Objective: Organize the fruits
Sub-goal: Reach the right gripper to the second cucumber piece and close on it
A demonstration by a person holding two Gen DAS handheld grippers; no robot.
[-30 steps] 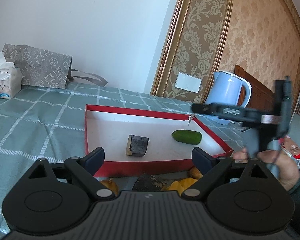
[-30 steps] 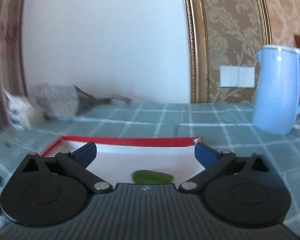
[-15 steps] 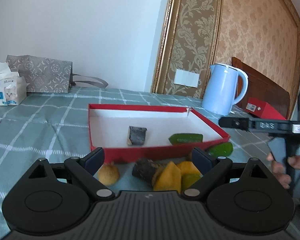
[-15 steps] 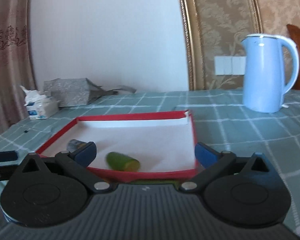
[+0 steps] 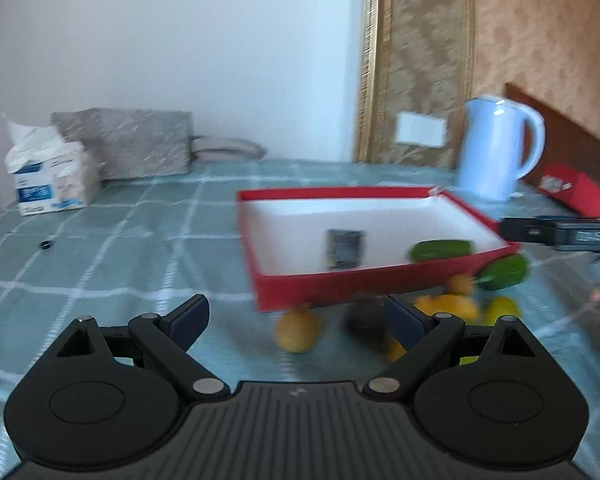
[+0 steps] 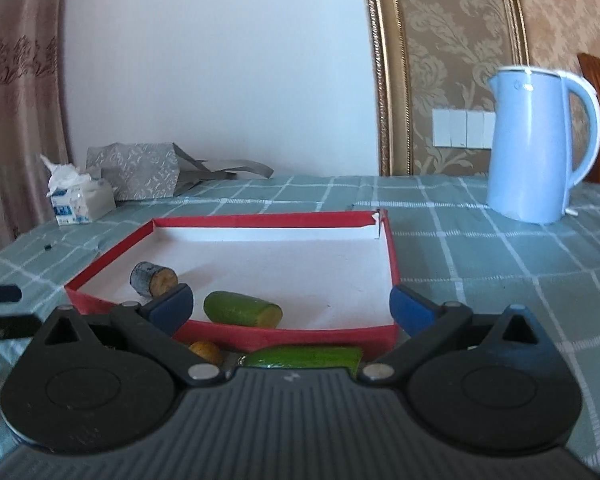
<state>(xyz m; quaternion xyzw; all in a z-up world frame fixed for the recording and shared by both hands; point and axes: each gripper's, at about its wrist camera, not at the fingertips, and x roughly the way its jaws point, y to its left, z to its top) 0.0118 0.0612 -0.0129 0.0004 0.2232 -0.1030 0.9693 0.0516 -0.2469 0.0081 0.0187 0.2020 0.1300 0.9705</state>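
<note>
left view blurred; fruits [image 5: 444, 312] behind red tray [image 5: 364, 282] smeared.

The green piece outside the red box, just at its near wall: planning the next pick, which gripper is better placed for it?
Probably the right gripper: its open jaws frame the green piece directly below. From the left gripper, it lies far right.

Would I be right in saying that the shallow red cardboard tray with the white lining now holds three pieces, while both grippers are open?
Not quite: the shallow red cardboard tray holds two pieces, a dark cut chunk and a green cucumber piece, as the right wrist view shows. Both grippers are indeed open.
</note>
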